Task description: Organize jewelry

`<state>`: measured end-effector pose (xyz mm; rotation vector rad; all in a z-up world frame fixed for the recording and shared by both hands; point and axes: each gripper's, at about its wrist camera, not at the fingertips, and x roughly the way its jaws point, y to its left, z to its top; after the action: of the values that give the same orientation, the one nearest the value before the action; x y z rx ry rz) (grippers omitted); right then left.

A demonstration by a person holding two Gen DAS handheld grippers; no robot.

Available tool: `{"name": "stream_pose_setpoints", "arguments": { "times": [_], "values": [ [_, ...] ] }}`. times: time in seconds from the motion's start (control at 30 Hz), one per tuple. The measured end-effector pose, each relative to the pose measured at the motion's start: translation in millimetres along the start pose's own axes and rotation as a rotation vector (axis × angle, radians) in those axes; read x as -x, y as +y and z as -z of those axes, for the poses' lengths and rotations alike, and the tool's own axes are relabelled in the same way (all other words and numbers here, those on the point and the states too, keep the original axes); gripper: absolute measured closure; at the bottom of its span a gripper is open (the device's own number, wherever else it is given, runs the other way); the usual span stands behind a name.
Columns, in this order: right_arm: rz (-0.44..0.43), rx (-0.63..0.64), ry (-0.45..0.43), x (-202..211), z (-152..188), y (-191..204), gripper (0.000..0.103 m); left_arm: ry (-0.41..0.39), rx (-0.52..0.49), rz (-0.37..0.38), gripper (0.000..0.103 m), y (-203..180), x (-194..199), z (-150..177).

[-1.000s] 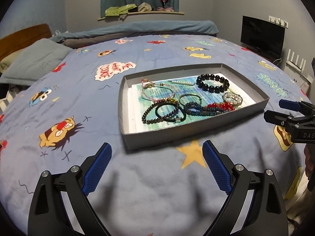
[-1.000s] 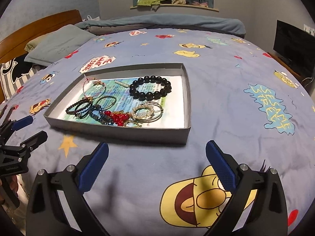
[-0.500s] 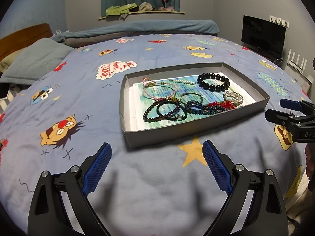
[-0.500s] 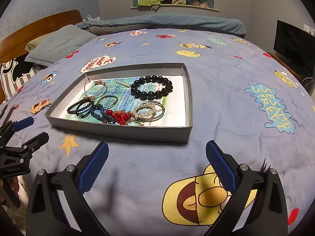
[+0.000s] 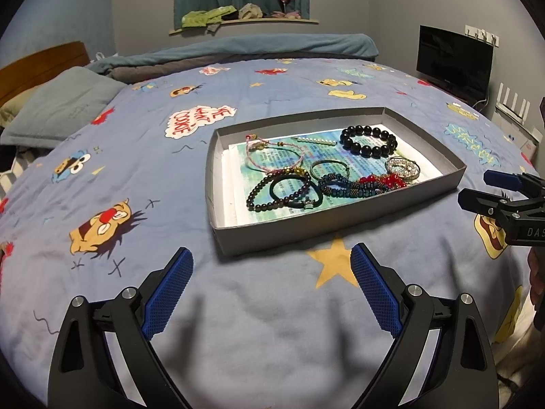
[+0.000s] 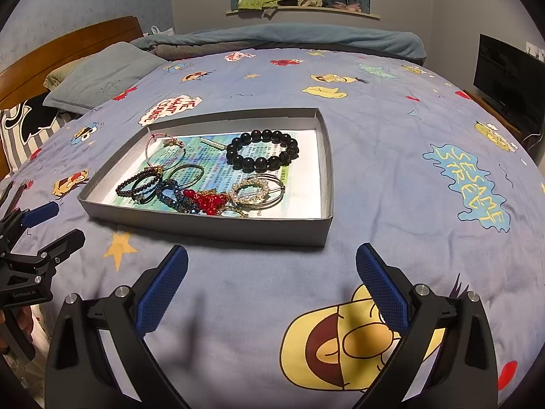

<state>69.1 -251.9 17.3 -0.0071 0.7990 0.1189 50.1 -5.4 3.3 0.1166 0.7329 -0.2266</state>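
A shallow grey box (image 5: 340, 225) (image 6: 211, 226) lies on the bed with several bracelets on a printed sheet. A large black bead bracelet (image 5: 368, 140) (image 6: 262, 150) lies at the far side. A pink cord bracelet (image 5: 274, 154) (image 6: 166, 151), dark bead bracelets (image 5: 284, 192) (image 6: 139, 184), a red bead piece (image 5: 385, 181) (image 6: 206, 201) and a pearl and wire ring (image 5: 402, 167) (image 6: 254, 189) lie tangled nearer. My left gripper (image 5: 270, 272) is open and empty in front of the box. My right gripper (image 6: 272, 269) is open and empty, also short of the box.
The bed has a blue cartoon-print cover (image 5: 136, 177). Pillows (image 6: 102, 78) and a wooden headboard (image 6: 68, 44) are at the left. A folded blanket (image 5: 272, 46) lies at the far end. A television (image 5: 454, 61) stands at the right.
Both grippers have drifted slightly, so the box sits a little nearer and more central in both views. Nothing in the box has moved.
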Motion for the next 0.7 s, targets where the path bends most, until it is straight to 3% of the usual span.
{"name": "stream_pose_setpoints", "arguments": {
  "times": [0.7],
  "values": [
    [-0.003,0.000,0.008,-1.7,0.4,-1.0,0.005,-0.011,-0.001,-0.016,0.009,1.8,1.0,-0.8]
  ]
}}
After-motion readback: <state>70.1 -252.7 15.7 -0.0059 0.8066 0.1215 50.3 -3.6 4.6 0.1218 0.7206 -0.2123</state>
